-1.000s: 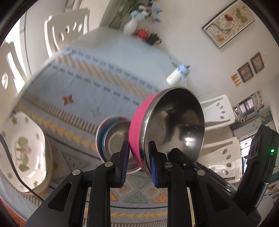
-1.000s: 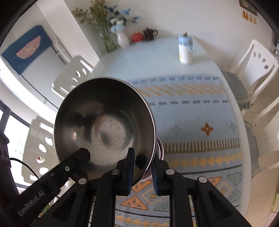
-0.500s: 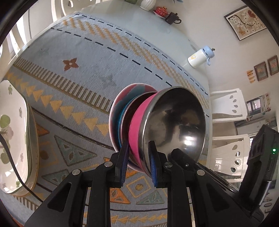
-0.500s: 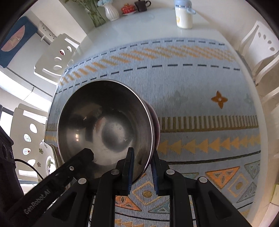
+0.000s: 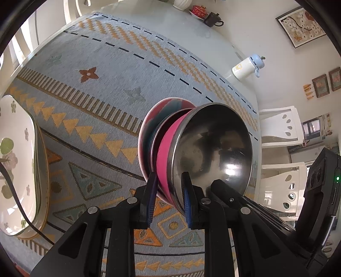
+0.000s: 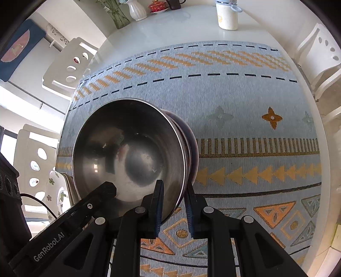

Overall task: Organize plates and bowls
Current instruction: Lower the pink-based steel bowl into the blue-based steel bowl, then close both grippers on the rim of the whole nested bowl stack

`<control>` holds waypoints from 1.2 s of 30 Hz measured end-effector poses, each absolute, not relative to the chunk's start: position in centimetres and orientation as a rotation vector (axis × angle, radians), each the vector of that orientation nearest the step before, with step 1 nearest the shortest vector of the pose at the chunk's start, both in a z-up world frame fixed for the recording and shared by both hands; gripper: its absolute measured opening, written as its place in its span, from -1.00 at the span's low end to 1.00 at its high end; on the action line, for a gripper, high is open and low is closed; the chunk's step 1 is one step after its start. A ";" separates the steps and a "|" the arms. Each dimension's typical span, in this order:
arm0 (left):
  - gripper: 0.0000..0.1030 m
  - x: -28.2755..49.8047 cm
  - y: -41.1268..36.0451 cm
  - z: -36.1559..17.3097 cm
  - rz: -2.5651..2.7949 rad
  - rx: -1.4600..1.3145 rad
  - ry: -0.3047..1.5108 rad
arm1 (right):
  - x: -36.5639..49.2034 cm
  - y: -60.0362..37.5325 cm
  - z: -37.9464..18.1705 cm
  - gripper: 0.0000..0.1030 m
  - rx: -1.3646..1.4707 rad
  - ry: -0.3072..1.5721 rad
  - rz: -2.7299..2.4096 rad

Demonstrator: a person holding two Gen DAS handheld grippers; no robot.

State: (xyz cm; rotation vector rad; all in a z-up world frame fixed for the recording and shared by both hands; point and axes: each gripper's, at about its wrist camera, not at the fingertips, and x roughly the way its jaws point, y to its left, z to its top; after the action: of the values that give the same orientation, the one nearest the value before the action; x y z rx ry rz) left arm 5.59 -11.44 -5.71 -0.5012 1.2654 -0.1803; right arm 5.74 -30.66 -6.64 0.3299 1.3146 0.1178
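Since a second ago both my hands came down, and the bowl that hung above the stack now sits low in it, on the cloth. In the last half second almost nothing changed. My left gripper is nearly closed on the near left part of the bowl's rim: one blue pad is on the pink outside wall, the other pad on the shiny steel inside. My right gripper is also narrow and pinches the rim of the same bowl at its near right part, one pad inside and one outside. In the right view one finger of the left gripper reaches into the bowl from the near left side. The bowl looks tilted in both views, with its open side turned to the cameras. Under it I see the rim of another steel bowl and then a red and teal dish, all nested; I cannot tell if the pink bowl rests fully in them or is a little lifted. The stack stands about in the middle of the patterned blue and orange cloth on the white table. To the left, near the table edge, lies a white plate with flowers, apart from the stack. At the far side stand a bottle, a vase and a dark teapot, well apart from the bowls.
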 end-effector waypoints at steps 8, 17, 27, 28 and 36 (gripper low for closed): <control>-0.57 5.6 -10.8 -5.2 -0.189 -0.511 1.264 | 5.4 -30.4 -6.3 -0.65 0.349 1.318 0.122; -0.56 5.6 -7.4 -3.3 -0.141 -0.539 1.203 | 5.0 -30.6 -5.2 -0.59 0.360 1.291 0.142; -0.56 6.3 -6.2 -3.3 -0.135 -0.552 1.192 | 4.3 -32.8 -3.0 -0.59 0.378 1.209 0.174; -0.56 6.3 -6.0 -3.2 -0.139 -0.559 1.187 | 4.4 -33.3 -2.4 -0.56 0.391 1.191 0.178; 0.23 7.2 -5.2 -2.9 -0.150 -0.603 1.185 | 5.9 -35.1 -1.2 0.51 0.469 1.114 0.192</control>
State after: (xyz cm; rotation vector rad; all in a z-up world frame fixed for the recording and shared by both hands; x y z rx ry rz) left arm 7.16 -5.21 -2.89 -0.6031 1.1850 -0.1498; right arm 5.89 -35.09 -1.24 0.4689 1.1145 0.1922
